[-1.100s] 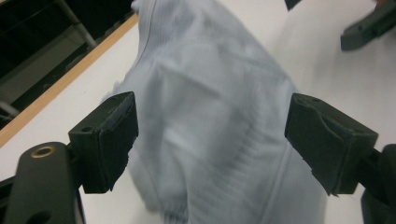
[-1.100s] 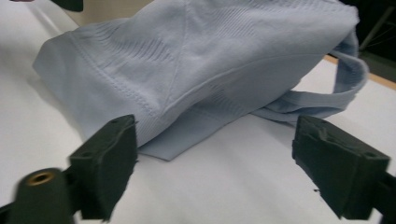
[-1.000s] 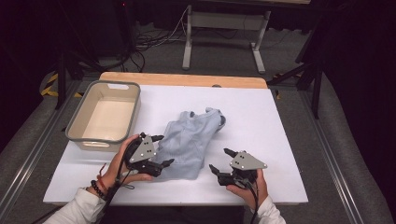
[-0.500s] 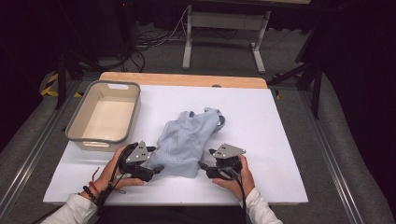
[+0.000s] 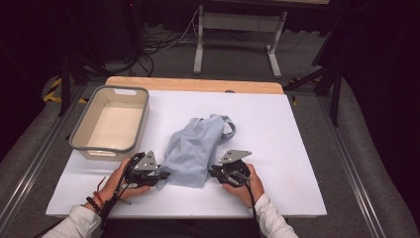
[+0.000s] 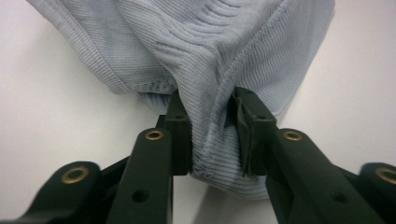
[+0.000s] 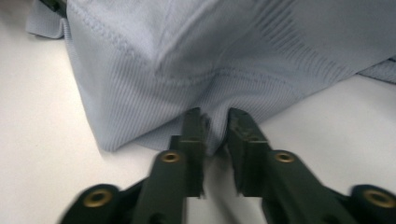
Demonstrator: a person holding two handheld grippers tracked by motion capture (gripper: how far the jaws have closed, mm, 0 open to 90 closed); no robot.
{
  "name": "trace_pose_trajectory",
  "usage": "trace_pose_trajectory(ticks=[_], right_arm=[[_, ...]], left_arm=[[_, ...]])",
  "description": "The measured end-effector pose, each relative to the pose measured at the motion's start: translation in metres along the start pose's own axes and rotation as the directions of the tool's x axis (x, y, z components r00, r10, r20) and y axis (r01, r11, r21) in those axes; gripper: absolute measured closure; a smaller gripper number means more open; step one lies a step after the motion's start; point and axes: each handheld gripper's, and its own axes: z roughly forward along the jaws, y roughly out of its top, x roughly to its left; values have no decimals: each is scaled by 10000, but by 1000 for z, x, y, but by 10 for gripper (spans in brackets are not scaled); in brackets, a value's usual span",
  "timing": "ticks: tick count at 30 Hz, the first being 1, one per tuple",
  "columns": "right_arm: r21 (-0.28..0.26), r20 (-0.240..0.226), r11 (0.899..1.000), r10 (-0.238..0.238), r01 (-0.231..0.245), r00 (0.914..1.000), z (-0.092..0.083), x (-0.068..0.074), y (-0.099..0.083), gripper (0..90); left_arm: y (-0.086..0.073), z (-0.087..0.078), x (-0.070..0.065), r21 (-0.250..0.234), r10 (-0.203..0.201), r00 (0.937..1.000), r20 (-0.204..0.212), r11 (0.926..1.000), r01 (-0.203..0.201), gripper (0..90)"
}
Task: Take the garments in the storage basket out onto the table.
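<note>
Grab step: left gripper (image 5: pixel 159 176) & right gripper (image 5: pixel 214 172), jaws just closing, both pinching near hem of blue shirt (image 5: pixel 194 148), mid-table, right of tub (image 5: pixel 110 123). Next, prob.: lift together, keep hem taut.

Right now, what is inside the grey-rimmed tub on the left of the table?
The tub shows a bare cream floor; nothing lies in it. Its near wall hides a strip of that floor. The light blue garment lies outside, on the table.

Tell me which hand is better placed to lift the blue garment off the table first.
Left, by a slim margin. The left tongs have just closed on a thick bunch of the blue garment. The right tongs have just closed on only a thin edge fold, likelier to slip.
</note>
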Motion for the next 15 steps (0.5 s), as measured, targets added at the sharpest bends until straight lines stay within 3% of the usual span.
trace_pose_trajectory(ticks=[6,12,15], right_arm=[[-111,62,9999,67,-67,10000,-9,-1,-4,870],[-535,255,9985,111,-97,9996,-34,-1,-7,870],[-743,642,9972,51,-3,9979,-52,5,-8,869]], left_arm=[[-2,-6,-1,-137,17,9993,-370,9999,-22,738],[1,-12,-3,-526,57,9988,-479,9986,-82,736],[4,-14,-8,-638,245,9983,-527,9976,-278,720]])
